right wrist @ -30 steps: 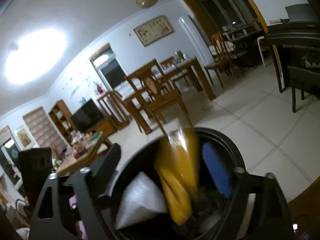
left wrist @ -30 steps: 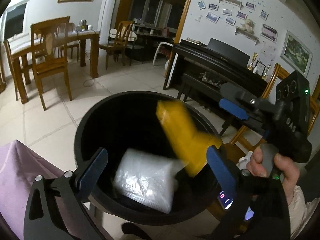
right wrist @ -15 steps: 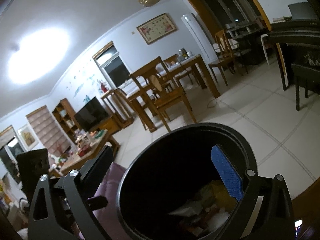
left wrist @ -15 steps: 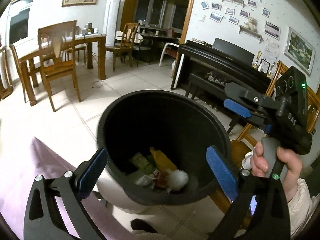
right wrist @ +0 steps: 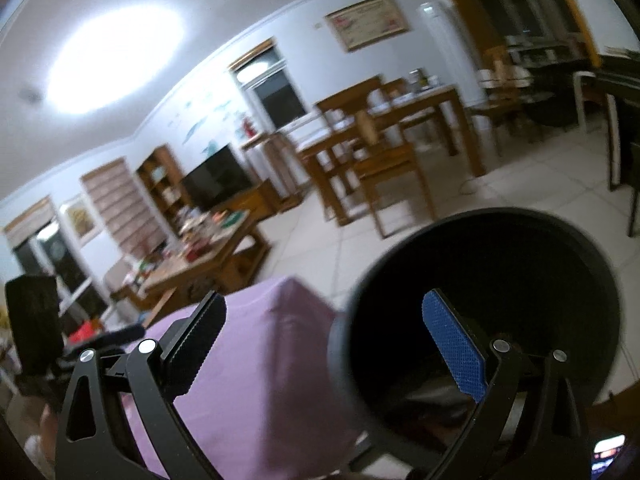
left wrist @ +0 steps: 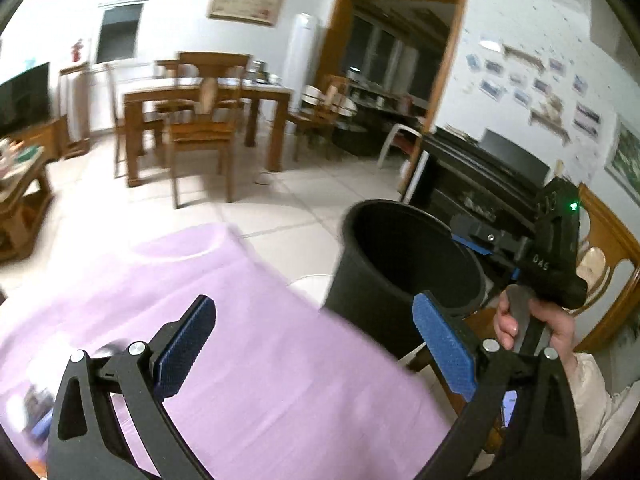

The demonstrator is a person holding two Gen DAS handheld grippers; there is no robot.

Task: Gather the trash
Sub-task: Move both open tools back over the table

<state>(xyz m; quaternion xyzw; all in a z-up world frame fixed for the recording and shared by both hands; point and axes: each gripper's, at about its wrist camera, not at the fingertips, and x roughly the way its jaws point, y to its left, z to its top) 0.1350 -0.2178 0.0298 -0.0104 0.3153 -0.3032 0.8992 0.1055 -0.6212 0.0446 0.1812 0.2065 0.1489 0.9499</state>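
Both my left gripper and right gripper stand wide apart and empty, over the lilac cloth-covered table beside the round black plastic bin; I'd scan the blurred cloth's near-left corner for remaining scraps before committing to a grasp.

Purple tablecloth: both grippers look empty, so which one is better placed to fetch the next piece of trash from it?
Probably the left gripper: open, aimed over the purple cloth. The right gripper is open too, partly facing the black bin.
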